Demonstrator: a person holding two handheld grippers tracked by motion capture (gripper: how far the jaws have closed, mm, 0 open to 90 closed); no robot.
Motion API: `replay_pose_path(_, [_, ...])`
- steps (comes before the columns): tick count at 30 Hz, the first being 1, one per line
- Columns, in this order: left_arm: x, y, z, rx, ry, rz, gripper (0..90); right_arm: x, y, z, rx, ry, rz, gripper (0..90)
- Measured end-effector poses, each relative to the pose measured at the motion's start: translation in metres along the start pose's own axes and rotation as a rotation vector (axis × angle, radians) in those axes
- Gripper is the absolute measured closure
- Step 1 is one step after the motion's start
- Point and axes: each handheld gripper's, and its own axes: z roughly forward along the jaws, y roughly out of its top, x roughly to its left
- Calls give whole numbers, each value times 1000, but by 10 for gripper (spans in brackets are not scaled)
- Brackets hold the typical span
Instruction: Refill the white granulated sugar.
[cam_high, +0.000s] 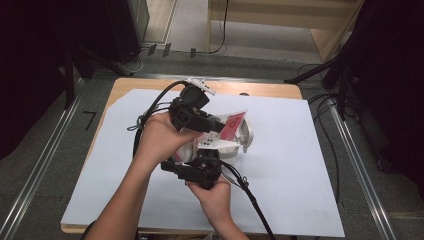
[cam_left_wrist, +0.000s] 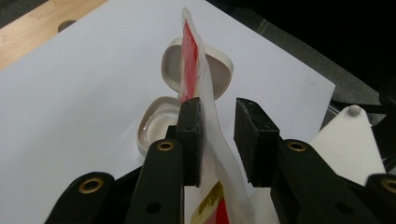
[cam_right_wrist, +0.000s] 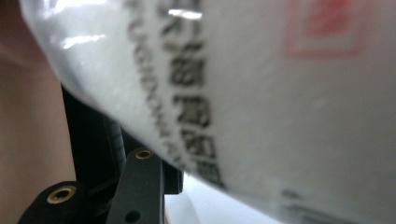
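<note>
A white plastic packet (cam_high: 234, 125) with a red label is held up above the table between my two grippers. My left gripper (cam_high: 220, 127) comes at it from the left. In the left gripper view the packet (cam_left_wrist: 191, 60) stands edge-on between the jaws of my left gripper (cam_left_wrist: 217, 116), flat against the left pad and bulging to the right pad lower down. My right gripper (cam_high: 207, 156) points up under the packet's lower end. In the right gripper view the packet (cam_right_wrist: 280, 93), blurred and printed with black text, hides the pads.
An open white hinged case (cam_high: 245, 135) lies on the table behind the packet, its base (cam_left_wrist: 156, 128) and lid (cam_left_wrist: 219, 70) both facing up. A large white sheet (cam_high: 300, 165) covers the wooden table (cam_high: 265, 90). Cables trail from both grippers.
</note>
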Motion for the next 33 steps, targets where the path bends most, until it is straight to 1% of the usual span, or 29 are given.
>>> replay_pose_path(3, [-1,1,0,-3,-3,-7,725,1,0,-1,1,-5,-6,618])
replay_pose_path(5, [-1,1,0,-4,-3,-4,724,1,0,-2,1,-9,-6,622])
replay_pose_path(8, [-1,1,1,-1,-3,-11,721,1,1,-2,2,-4,6,628])
replay_pose_path(14, [0,1,-1,6,-3,-7,712,2,2,-2,7,12,25,636])
replay_pose_path(16, [-1,1,0,-1,-7,-14,710,1,2,-2,4,21,35,636])
replay_pose_path(18, [-1,2,0,1,-6,-10,710,2,2,-3,2,21,39,637])
replay_pose_path(27, [0,0,-1,-1,-5,-6,711,1,1,-1,2,14,24,632])
replay_pose_path(33, [-1,1,1,-3,-7,-2,713,1,1,-2,-3,7,30,630])
